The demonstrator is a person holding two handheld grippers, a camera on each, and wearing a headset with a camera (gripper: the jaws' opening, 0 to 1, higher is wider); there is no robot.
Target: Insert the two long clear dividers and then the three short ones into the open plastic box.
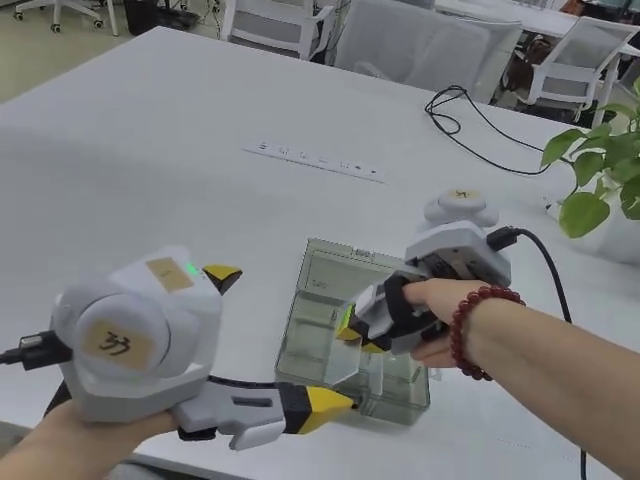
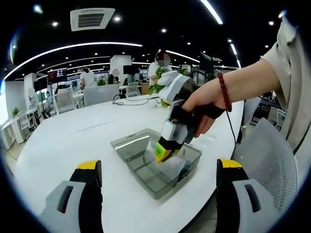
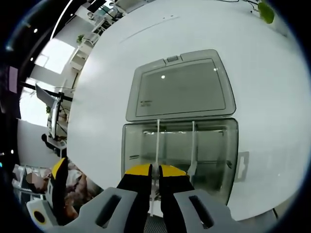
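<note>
Two long dividers (image 3: 193, 145) run across the open box (image 3: 214, 160), which sits on the table (image 1: 150, 130) with its lid (image 3: 180, 87) laid flat behind it. The right gripper (image 3: 155, 171) is over the box, jaws nearly closed, pinching one divider by its edge. The left gripper (image 2: 158, 170) has its jaws wide apart and empty, just beside the box's near corner.
</note>
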